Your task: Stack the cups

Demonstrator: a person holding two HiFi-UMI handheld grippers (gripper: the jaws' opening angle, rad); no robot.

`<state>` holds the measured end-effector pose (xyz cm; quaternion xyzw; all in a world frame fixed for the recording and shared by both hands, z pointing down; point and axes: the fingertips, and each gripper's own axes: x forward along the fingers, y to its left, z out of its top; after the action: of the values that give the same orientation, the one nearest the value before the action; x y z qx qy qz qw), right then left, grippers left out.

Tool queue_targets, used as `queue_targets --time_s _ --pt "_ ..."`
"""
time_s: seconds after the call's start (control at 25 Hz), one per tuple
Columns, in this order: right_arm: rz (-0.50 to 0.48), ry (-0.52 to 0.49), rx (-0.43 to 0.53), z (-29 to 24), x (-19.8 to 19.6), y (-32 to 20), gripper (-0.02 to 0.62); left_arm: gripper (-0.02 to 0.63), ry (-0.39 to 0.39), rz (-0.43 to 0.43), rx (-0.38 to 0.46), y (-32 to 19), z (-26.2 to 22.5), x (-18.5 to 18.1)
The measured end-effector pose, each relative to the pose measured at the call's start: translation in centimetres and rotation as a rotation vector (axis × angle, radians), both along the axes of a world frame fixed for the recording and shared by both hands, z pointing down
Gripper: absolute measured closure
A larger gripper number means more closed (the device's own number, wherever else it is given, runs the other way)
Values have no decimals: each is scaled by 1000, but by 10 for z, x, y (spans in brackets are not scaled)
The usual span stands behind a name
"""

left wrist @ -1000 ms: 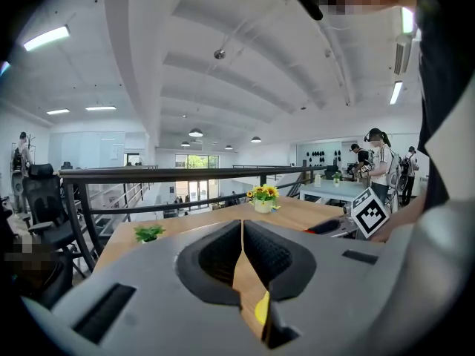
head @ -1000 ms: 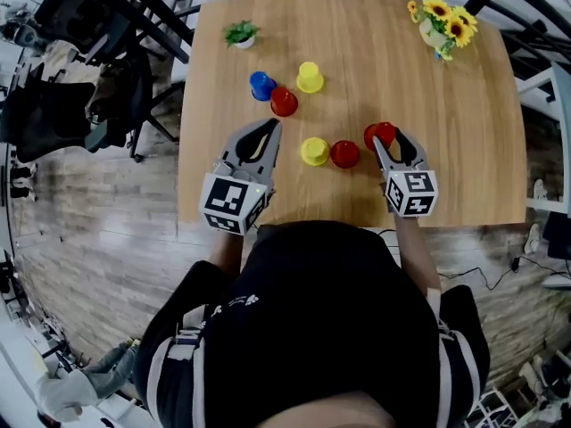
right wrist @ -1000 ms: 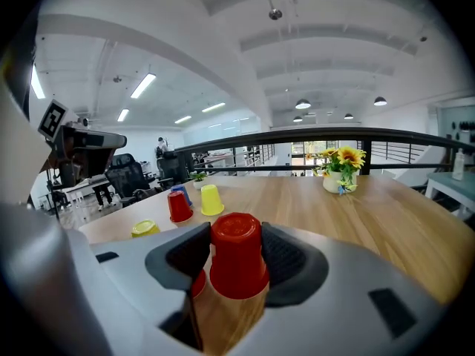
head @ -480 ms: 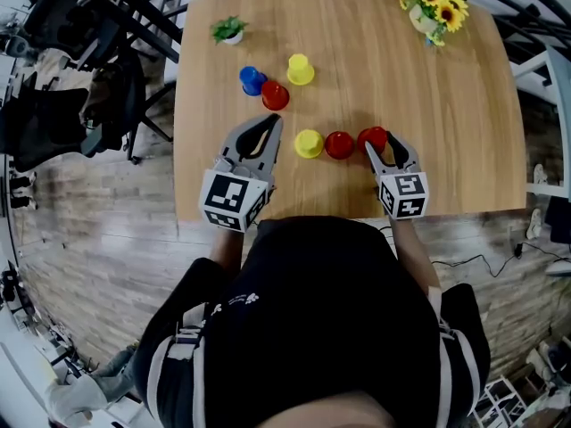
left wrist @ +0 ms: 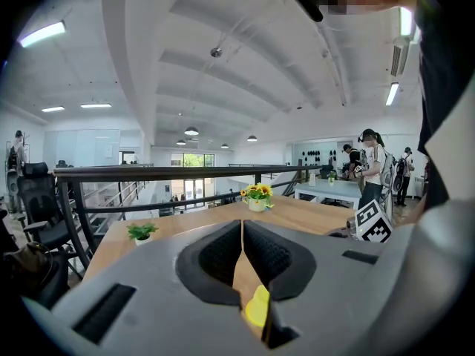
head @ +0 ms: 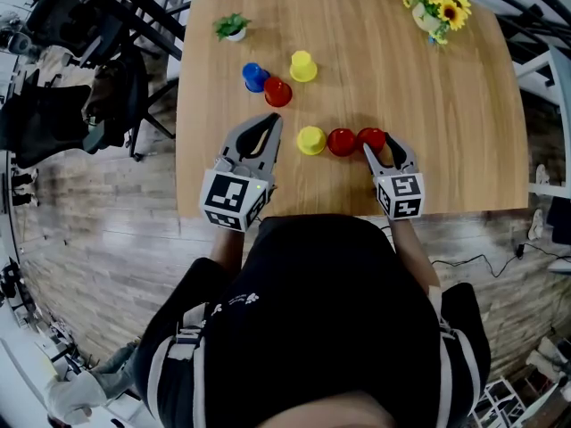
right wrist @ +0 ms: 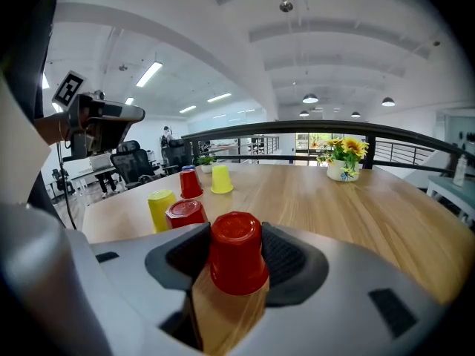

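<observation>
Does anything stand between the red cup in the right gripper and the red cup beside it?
Nothing visible does: the gripped red cup and the neighbouring red cup stand side by side on the table.

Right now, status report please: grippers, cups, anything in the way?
Left gripper shut, empty. Right gripper shut on red cup, upside down on table. A second red cup close beside it; no cups stacked yet.

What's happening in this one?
A person works two handheld claws over a table of upside-down cups. The right claw has its jaws against the sides of a red cup standing on the table. The left claw is shut and empty, beside a yellow cup. Nothing is stacked yet.
</observation>
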<state>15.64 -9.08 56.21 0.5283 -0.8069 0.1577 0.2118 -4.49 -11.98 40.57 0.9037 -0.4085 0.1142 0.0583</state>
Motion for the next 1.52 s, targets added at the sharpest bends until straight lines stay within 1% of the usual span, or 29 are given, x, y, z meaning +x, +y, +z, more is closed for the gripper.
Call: queue_targets --time_s 0.12,0.24,0.36,0.48,0.56,0.68,0.84,0.96,1.08,1.24,1.36,1.52 --pt "2 -15 17 -2 0 0 375 589 3 -2 1 3 0 -1" --pt "16 -41 56 -13 1 1 361 589 6 -6 0 4 1 -4" --pt "22 -74 99 -34 1 0 361 589 8 -10 0 6 1 -6" --pt "13 -103 163 -67 -5 -6 362 589 13 -15 5 7 -1 -8" --pt "-17 -85 216 -91 -14 -14 364 589 18 -23 6 7 -1 -12" --pt "-91 -61 292 -127 -39 -28 366 589 18 -38 6 7 -1 -22" --pt "-188 -105 340 -161 -84 -44 368 589 22 -72 11 6 -2 -40" --pt "-252 -110 371 -174 -117 -57 368 589 26 -90 16 2 -2 -53" --pt "-312 -110 360 -176 -145 -71 368 589 33 -110 18 -2 -3 -66" --pt "-396 -78 295 -160 -175 -92 368 589 40 -133 16 -9 0 -81" --pt "-454 -11 251 -138 -197 -109 368 589 50 -145 7 -16 4 -92" --pt "-547 81 162 -105 -219 -126 361 589 61 -174 -10 -26 10 -108"
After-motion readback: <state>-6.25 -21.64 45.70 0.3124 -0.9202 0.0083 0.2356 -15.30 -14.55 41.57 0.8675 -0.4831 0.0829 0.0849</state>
